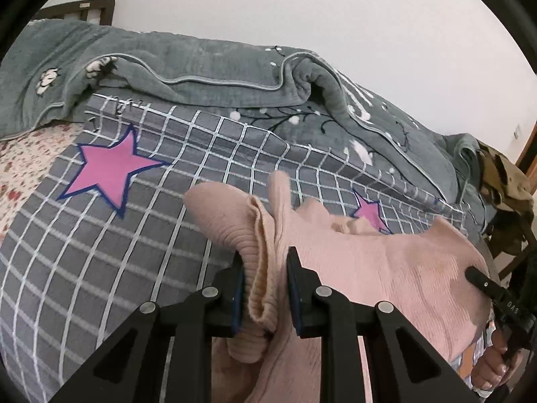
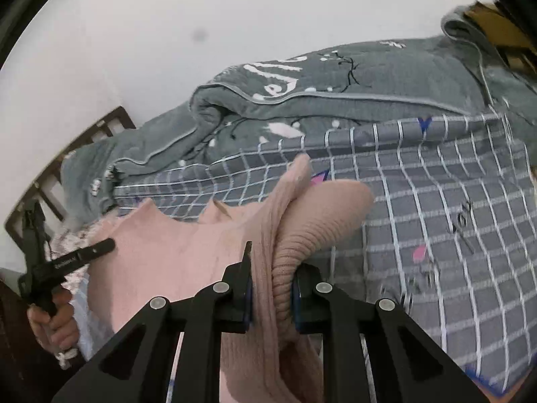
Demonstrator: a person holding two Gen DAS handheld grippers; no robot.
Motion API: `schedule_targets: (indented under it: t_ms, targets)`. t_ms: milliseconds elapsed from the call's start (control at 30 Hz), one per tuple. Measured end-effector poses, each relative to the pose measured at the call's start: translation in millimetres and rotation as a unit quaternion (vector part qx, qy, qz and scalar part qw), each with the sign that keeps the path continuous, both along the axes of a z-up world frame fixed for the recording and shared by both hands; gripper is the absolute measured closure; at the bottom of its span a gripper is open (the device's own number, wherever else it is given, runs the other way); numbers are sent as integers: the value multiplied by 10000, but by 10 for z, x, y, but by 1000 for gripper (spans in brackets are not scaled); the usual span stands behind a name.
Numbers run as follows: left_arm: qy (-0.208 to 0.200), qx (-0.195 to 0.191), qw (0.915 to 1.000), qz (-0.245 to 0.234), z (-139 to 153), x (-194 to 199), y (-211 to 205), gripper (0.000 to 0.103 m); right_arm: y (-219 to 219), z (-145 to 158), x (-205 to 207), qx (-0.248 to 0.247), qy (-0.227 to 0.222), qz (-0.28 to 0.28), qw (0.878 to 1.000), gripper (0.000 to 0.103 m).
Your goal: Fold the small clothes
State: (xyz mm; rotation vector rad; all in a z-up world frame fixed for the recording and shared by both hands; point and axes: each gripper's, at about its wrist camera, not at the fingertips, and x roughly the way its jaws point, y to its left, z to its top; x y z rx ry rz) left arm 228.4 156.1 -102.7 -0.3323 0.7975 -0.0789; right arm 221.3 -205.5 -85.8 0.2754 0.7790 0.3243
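A pale pink ribbed knit garment hangs stretched between both grippers above the bed. My left gripper is shut on a bunched ribbed edge of it, the fabric folding out over the fingers. In the right wrist view the same pink garment spreads to the left, and my right gripper is shut on another bunched ribbed part. The right gripper's black finger shows at the far right of the left wrist view. The other gripper, held in a hand, shows at the left of the right wrist view.
A grey checked sheet with pink stars covers the bed. A rumpled grey-green quilt lies along the wall side. A dark wooden headboard stands at the bed's end. A brown cloth thing sits at the right edge.
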Motion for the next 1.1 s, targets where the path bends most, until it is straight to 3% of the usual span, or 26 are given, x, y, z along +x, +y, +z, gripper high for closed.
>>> schedule_targets:
  t_ms: [233, 367, 533, 633, 700, 867, 967, 1100]
  targets:
    - [181, 186, 9996, -64, -170, -692, -2, 81, -44, -213, -725, -36, 126, 349, 9993, 86]
    - [346, 455, 9983, 103, -440, -764, -3, 78, -77, -615, -689, -321, 311, 57, 9990, 83]
    - [445, 244, 9984, 241, -670, -677, 95, 66, -212, -1044, -473, -251, 639, -250, 9973, 71]
    - [398, 246, 9986, 256, -752, -641, 112, 61, -268, -971, -498, -337, 646, -309, 9969, 59]
    - [310, 192, 9991, 238, -776, -654, 107, 59, -299, -839, -576, -569, 501, -413, 9963, 58]
    - [285, -175, 9992, 221, -830, -658, 137, 47, -206, -410, -956, -1250, -288, -754, 9889, 55]
    - [268, -190, 9993, 173, -836, -676, 112, 45, 71, -326, -1133, -1170, -463, -440, 9911, 55]
    - [240, -70, 9996, 156, -848, -681, 97, 45, 627, -432, -1287, -1186, -635, 193, 9907, 55]
